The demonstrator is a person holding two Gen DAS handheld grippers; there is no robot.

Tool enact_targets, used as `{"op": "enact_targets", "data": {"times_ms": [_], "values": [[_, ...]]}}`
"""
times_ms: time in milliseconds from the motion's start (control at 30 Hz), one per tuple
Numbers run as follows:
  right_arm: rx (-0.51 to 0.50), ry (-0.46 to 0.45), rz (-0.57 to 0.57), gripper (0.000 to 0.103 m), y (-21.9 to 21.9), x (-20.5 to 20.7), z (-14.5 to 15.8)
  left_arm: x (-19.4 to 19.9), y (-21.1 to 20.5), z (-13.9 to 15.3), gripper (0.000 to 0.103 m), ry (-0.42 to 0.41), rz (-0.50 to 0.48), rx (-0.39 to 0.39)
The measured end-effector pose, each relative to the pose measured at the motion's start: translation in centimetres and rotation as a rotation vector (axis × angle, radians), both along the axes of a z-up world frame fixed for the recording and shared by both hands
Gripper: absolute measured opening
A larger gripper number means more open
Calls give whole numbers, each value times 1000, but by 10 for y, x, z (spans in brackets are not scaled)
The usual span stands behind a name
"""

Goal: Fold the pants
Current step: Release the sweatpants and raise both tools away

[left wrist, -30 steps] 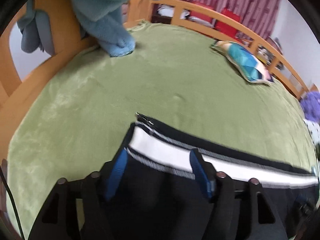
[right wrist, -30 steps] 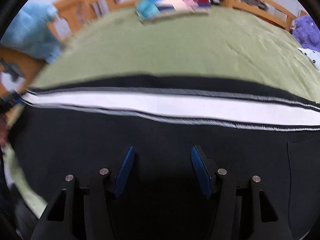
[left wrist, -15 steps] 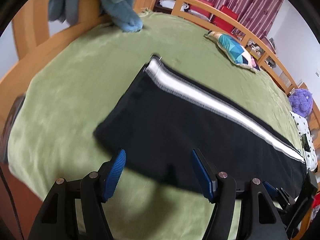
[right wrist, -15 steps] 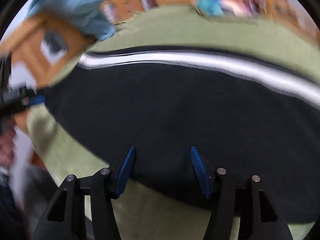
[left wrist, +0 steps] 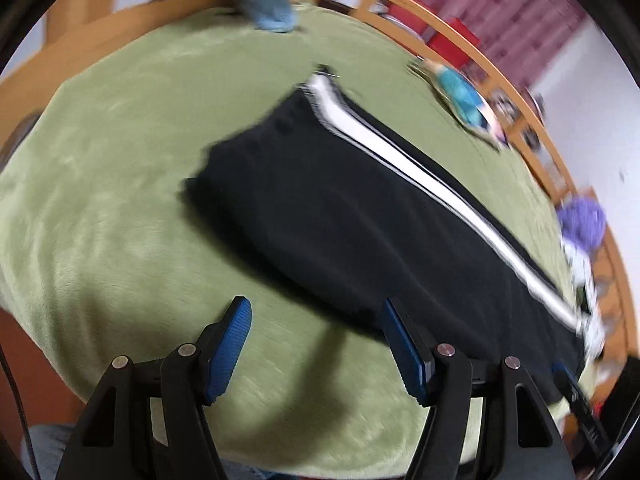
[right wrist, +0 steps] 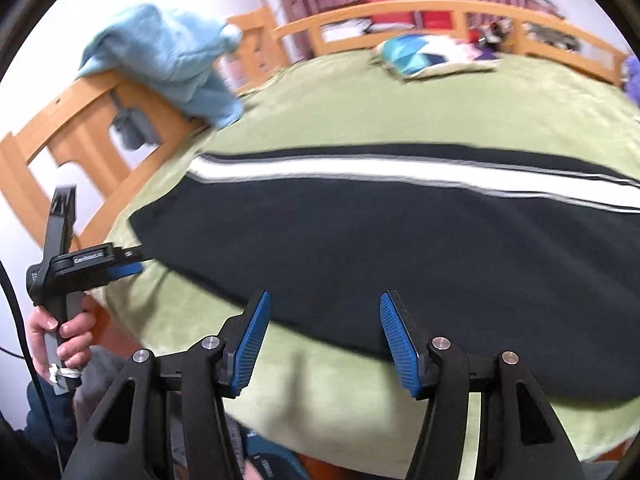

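Black pants (left wrist: 360, 216) with a white side stripe (left wrist: 400, 148) lie flat and stretched out on the green bed cover (left wrist: 120, 184). My left gripper (left wrist: 316, 344) hovers open over bare cover at the pants' near edge, with nothing between its fingers. In the right wrist view the same pants (right wrist: 380, 248) span the picture, stripe (right wrist: 360, 170) on the far side. My right gripper (right wrist: 324, 340) is open just short of their near hem, holding nothing. The left gripper (right wrist: 128, 264) shows there too, near the pants' left end, held by a hand (right wrist: 60, 332).
A light blue cloth (right wrist: 168, 56) hangs over the wooden bed frame (right wrist: 80, 120) at the left. A colourful pillow (right wrist: 424, 54) lies at the far side by the rail (right wrist: 440, 12). A purple plush toy (left wrist: 580, 224) sits at the right edge.
Both grippers have drawn back from over the pants toward the bed's near edge. Green cover now shows under the fingers, and the whole garment lies in view.
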State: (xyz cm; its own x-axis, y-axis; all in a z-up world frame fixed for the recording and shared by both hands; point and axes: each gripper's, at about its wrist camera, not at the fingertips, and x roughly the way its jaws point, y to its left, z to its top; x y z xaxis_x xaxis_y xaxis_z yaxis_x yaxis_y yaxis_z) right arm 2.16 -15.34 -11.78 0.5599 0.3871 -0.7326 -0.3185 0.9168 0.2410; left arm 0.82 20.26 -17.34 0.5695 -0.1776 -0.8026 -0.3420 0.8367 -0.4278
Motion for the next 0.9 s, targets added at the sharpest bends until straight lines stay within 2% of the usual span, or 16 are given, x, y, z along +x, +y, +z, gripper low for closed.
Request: {"op": "enact_targets", "data": {"times_ms": [67, 133, 233, 367, 533, 567, 633, 733, 800, 900], "values": [[-6, -6, -52, 57, -18, 6, 0, 2, 6, -1, 64, -6, 8, -12], [22, 10, -102, 57, -36, 13, -1, 4, -2, 6, 64, -25, -50, -8], [62, 44, -165, 57, -54, 19, -9, 6, -30, 23, 64, -89, -165, -8], [24, 34, -209, 57, -61, 23, -13, 21, -78, 35, 64, -141, -292, -32], [-14, 24, -268, 57, -68, 29, -18, 46, -151, 26, 64, -107, -416, 75], [-16, 28, -274, 57, -71, 29, -20, 49, -167, 18, 64, -71, -438, 147], [-20, 37, -283, 57, -75, 29, -24, 46, -180, 6, 64, -40, -431, 305], [-24, 43, -291, 57, -79, 29, -28, 37, -170, 4, 63, -57, -350, 458], [-29, 49, -289, 57, -78, 31, -30, 30, -145, 5, 63, -49, -280, 501], [-21, 60, -287, 57, -79, 31, -35, 24, -95, 7, 63, -26, -186, 451]]}}
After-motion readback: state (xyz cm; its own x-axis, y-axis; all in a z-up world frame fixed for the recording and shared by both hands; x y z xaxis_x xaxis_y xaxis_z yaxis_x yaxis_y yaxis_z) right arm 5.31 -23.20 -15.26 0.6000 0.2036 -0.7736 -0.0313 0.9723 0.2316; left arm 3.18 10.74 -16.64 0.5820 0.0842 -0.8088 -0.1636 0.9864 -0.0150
